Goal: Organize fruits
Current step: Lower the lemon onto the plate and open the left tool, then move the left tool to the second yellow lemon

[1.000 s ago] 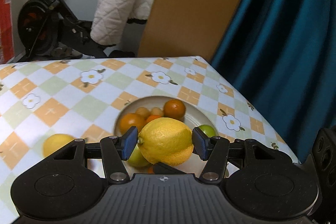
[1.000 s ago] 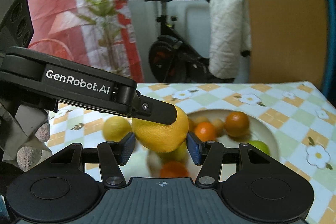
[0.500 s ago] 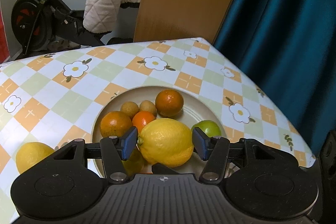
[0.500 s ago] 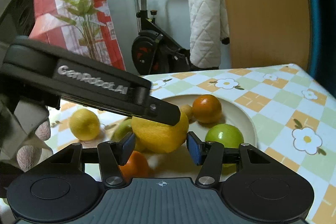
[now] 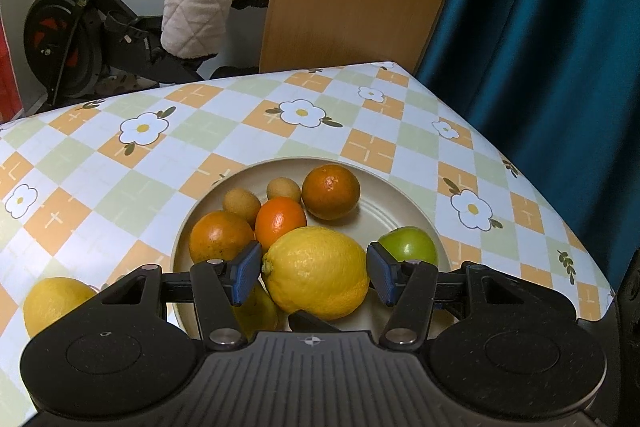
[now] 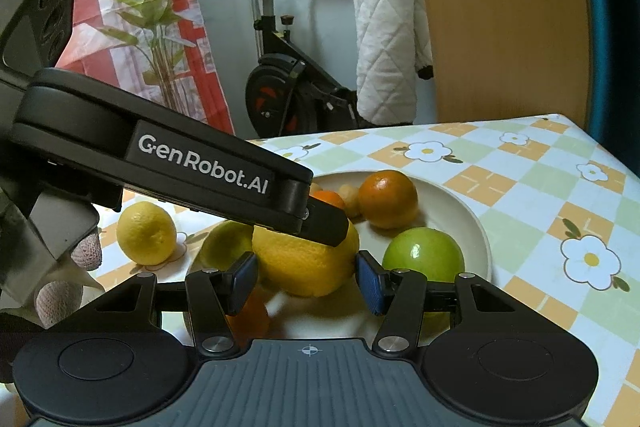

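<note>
The left hand-held gripper [image 5: 314, 273] is partly open and clamped on a large lemon [image 5: 316, 271], one blue pad at the fruit's pointed end and the other at its rounded end. The right hand-held gripper [image 6: 306, 281] comes at the same lemon from another side; its jaws are a little narrower and its pads look pressed against the lemon's flanks, so both hold the one fruit. From the right wrist view, a black finger of the left tool lies across the top of the lemon. The lemon hangs over the near part of a cream plate [image 5: 400, 187] on the worktop [image 5: 200, 131], which has a checked cloth with a flower print; whether it touches the plate cannot be told. In the plate lie a green apple [image 6: 424, 255] just right of the lemon, a dark orange [image 5: 331, 191] at the back, another orange [image 5: 220, 235] on the left, a small bright orange [image 5: 280, 219] between them, and two small tan fruits [image 5: 242, 205] behind it. A yellow-green fruit [image 6: 226, 243] sits low beside the held lemon. A second lemon [image 6: 146, 233] rests on the cloth outside the plate, to the left. Gloved fingers [image 6: 60, 301] grip the left tool's handle.
</note>
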